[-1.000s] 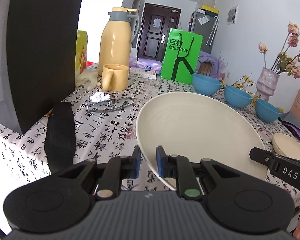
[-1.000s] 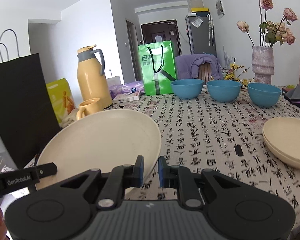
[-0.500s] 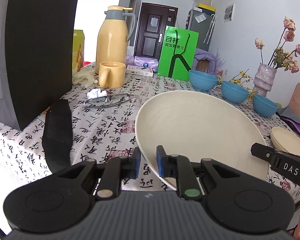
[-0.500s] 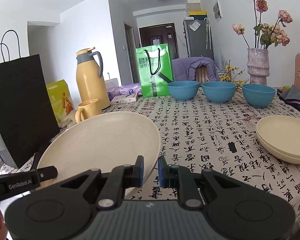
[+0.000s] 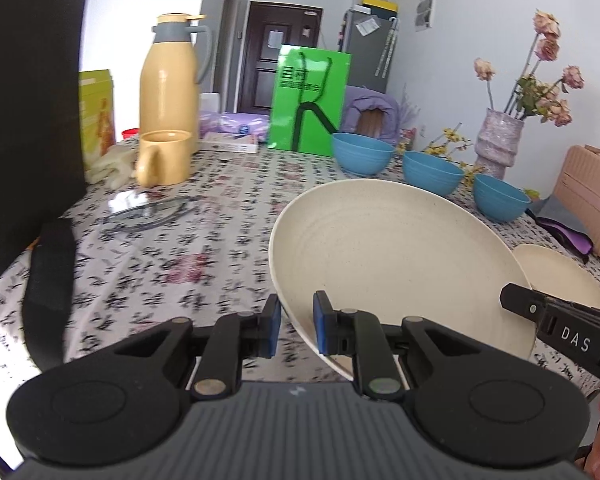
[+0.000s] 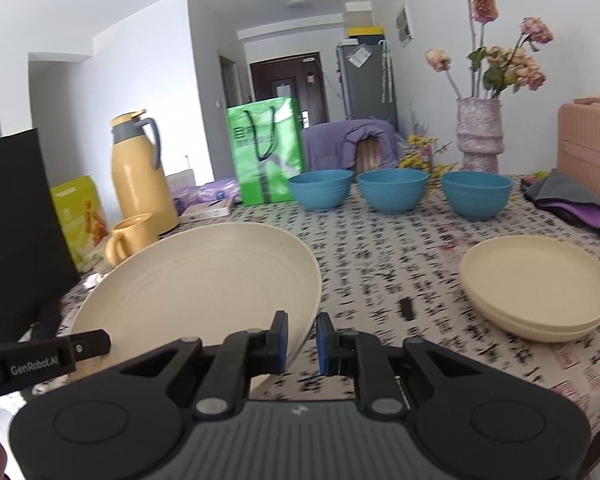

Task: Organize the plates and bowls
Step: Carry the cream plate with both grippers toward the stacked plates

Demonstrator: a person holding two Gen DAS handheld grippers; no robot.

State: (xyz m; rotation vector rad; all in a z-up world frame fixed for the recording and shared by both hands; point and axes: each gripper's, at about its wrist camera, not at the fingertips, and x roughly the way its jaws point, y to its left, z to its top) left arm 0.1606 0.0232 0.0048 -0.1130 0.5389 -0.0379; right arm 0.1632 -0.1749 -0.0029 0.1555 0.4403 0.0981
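1. The left gripper [image 5: 296, 330] is clenched on the near left rim of a cream plate [image 5: 396, 264], its blue pads pinching the edge; the right gripper [image 6: 302, 338] is clenched on the opposite rim of the same plate [image 6: 204, 280]; each tool's black finger shows at the border of the other's view.
2. The plate is held tilted above the tablecloth [image 6: 380, 264] (white, printed with black characters), clear of the cloth as far as the views show.
3. To the right of it a stack of cream plates [image 6: 536, 284] lies flat on the cloth; a small black piece [image 6: 407, 309] lies on the cloth between the held plate and that stack.
4. Further back 3 blue bowls [image 6: 392, 189] stand in a row, each apart from the next; behind them are a green bag [image 6: 266, 156], a chair draped in purple cloth [image 6: 352, 140] and a vase of dried flowers [image 6: 478, 136].
5. On the left side stand a yellow jug [image 5: 168, 88], a yellow mug [image 5: 166, 156] just in front of it, and a tall black bag [image 5: 24, 120]; a black strap [image 5: 48, 292] lies beside the bag; something clear and flat [image 5: 148, 210] lies on the cloth between mug and plate, too blurred to name.
6. A pink case [image 6: 590, 152] and a folded grey and purple cloth [image 6: 564, 204] sit at the far right.
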